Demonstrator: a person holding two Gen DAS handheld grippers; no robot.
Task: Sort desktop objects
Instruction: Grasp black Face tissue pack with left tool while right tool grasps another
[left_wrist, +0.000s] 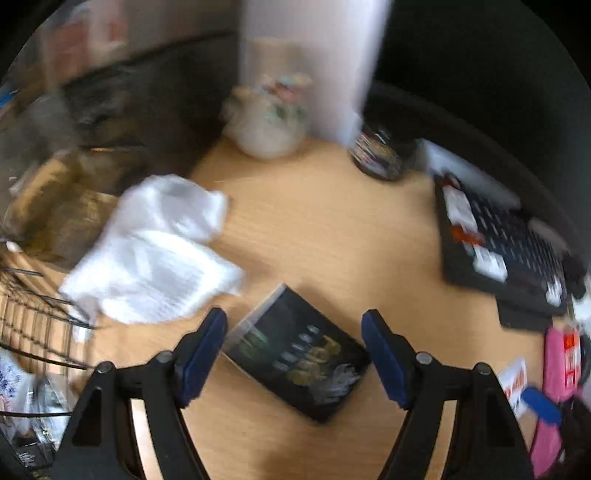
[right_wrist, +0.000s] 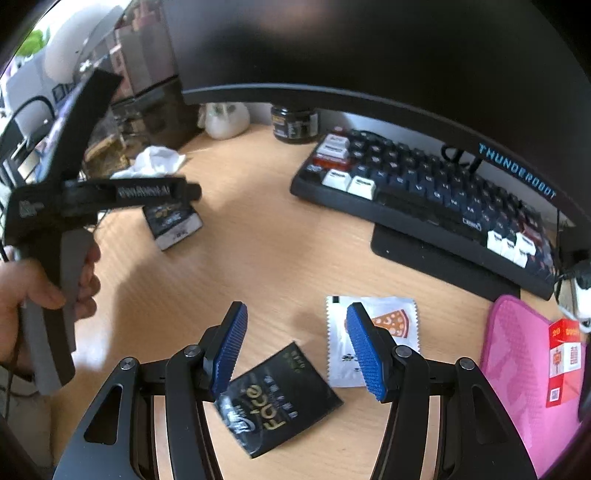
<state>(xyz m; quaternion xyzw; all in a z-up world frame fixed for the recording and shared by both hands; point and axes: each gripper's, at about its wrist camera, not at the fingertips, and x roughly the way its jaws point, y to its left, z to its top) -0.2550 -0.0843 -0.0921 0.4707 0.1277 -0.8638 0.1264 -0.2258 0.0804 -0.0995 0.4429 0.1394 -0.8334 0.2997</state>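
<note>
My left gripper (left_wrist: 293, 354) is open, its blue pads either side of a small black box (left_wrist: 295, 352) lying on the wooden desk (left_wrist: 314, 229); the box also shows in the right wrist view (right_wrist: 173, 221). My right gripper (right_wrist: 295, 350) is open and empty above a black "Face" sachet (right_wrist: 280, 402) and a white pizza-print sachet (right_wrist: 395, 325). The left gripper's body (right_wrist: 74, 206), held by a hand, shows at the left of the right wrist view. Crumpled white tissue (left_wrist: 155, 251) lies left of the box.
A dark keyboard (right_wrist: 424, 195) sits under a monitor (right_wrist: 369, 55). A dark jar (right_wrist: 295, 123) and a white floral pot (left_wrist: 269, 122) stand at the back. A pink pouch (right_wrist: 524, 373) with a red card lies right. A wire rack (left_wrist: 33, 317) is at left.
</note>
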